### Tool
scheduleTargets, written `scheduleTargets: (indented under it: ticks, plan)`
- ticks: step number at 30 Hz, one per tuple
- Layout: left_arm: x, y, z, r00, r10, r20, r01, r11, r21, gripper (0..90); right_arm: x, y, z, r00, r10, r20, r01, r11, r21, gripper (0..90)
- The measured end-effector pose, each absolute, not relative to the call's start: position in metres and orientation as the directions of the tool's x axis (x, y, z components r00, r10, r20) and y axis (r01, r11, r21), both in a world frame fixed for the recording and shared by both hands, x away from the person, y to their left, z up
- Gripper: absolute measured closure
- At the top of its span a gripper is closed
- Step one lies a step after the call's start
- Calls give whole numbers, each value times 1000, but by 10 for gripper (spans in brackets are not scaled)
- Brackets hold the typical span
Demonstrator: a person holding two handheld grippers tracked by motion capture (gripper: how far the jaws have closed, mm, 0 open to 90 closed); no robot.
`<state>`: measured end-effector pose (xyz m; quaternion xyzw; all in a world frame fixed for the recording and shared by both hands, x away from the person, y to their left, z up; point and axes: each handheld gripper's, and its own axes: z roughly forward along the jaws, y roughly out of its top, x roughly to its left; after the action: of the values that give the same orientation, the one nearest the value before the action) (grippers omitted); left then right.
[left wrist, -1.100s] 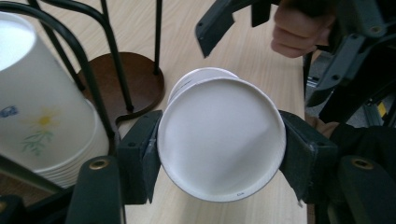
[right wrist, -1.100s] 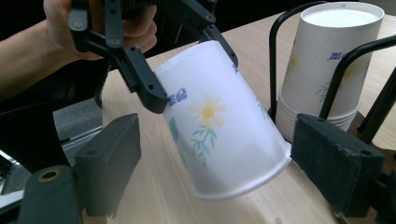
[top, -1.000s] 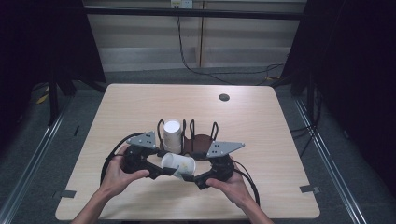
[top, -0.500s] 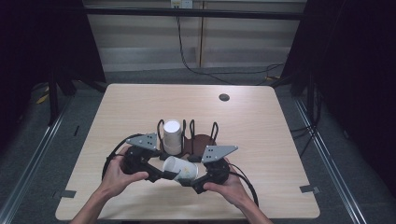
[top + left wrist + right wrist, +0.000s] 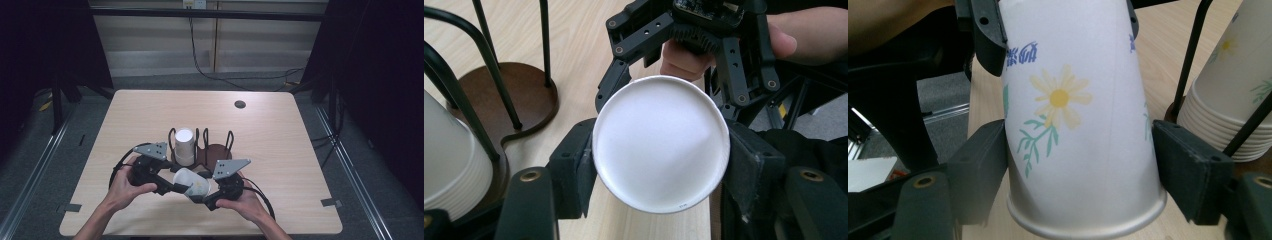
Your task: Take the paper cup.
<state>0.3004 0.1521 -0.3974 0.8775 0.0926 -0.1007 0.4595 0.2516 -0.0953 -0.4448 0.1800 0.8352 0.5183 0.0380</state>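
Note:
A white paper cup with a daisy print lies on its side, held above the table between both grippers. My left gripper is shut on its base; the round white bottom faces that camera with a pad on each side. My right gripper comes from the opposite side. Its jaws have just been closing, and its pads now meet the cup's wall near the rim. Just behind, a stack of cups stands in a black wire rack on a brown base.
The stack and a rack wire stand close to the right gripper's right jaw. A small dark round disc lies at the table's far right. Black cables loop on the wood beside both hands, near the table's front edge.
The right gripper has drawn in toward the cup and a little nearer the person, and its jaws have narrowed onto the cup. The left gripper has kept still, gripping the cup's base.

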Motion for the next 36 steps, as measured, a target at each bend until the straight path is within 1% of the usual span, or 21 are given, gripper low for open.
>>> scheduleTargets:
  ticks: [10,12,14,15,19,22,23,28,29,36]
  plan:
    - [300,154,-399,959,83,-270,269,-555,787,354,252,-95,-444,-936,329,126,263,415,871,284]
    - [300,154,-399,961,82,-265,265,-557,788,336,252,-96,-444,-935,329,136,271,410,871,285]
    - [300,153,-400,960,80,-268,266,-558,786,294,252,-97,-443,-934,327,141,274,406,872,287]
    - [299,153,-400,961,84,-263,264,-560,785,294,252,-97,-443,-935,326,141,273,405,873,288]
    - [300,152,-401,958,92,-271,274,-565,779,201,253,-98,-442,-932,332,145,281,409,868,294]
    - [301,153,-400,958,93,-272,275,-567,776,211,254,-99,-441,-928,343,143,288,420,861,296]
    - [301,154,-400,961,111,-253,270,-571,775,214,255,-102,-440,-924,353,145,295,418,859,298]
    - [302,156,-400,958,133,-252,282,-568,773,191,256,-107,-436,-919,364,151,303,406,862,300]
    - [302,157,-400,959,145,-245,283,-569,772,166,256,-108,-435,-918,366,152,306,409,860,300]
    - [303,160,-404,958,161,-237,286,-584,759,167,258,-113,-433,-913,376,159,323,428,844,302]
